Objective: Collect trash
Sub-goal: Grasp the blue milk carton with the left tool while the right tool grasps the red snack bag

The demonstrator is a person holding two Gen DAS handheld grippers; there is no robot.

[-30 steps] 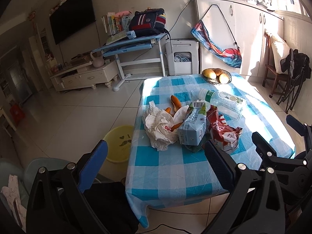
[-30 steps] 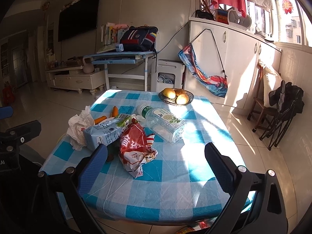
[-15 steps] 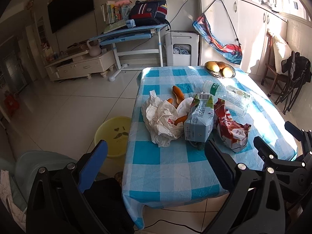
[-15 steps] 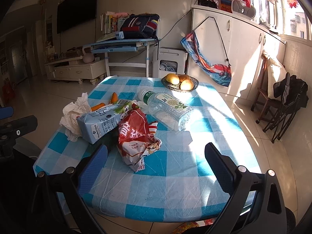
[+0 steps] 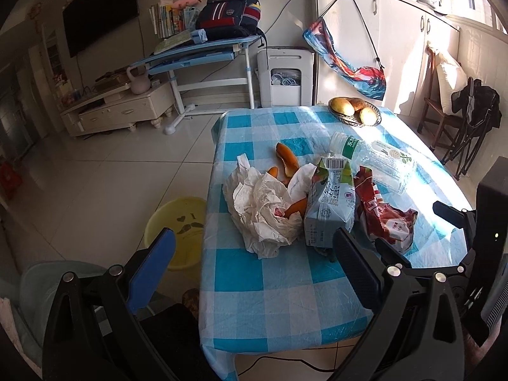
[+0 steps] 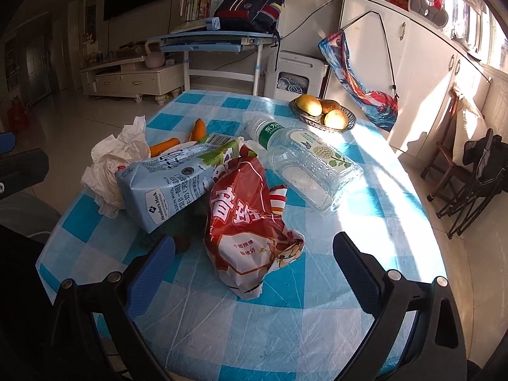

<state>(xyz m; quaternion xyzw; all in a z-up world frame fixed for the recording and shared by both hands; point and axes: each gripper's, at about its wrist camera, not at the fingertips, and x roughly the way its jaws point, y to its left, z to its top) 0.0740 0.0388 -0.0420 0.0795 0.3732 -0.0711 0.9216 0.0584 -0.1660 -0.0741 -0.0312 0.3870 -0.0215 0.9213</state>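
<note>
Right gripper point(image 6: 254, 254): jaws spread, empty, over the red bag point(image 6: 247, 222) we aim for (carton point(image 6: 171, 184) touching its left). Left gripper point(image 5: 254, 254): likewise spread.

One carton point(image 6: 171, 184), one bottle point(image 6: 304, 165), one wrapper point(image 6: 247, 222)

We record the layout from the left wrist view. On the blue-and-white checked tablecloth point(image 5: 279, 285), the light blue milk carton point(image 5: 330, 209) lies at centre. The crumpled white paper point(image 5: 260, 212) touches it at 9 o'clock; the crumpled red snack bag point(image 5: 384, 212) touches it at 3 o'clock. The clear plastic bottle point(image 5: 377, 162) lies at 1 o'clock, the orange peels point(image 5: 287, 162) at 11 o'clock. The wire fruit basket point(image 5: 355, 114) sits behind, at 12 o'clock. The yellow plastic bin point(image 5: 177, 222) stands on the floor, at 9 o'clock of the table.
</note>
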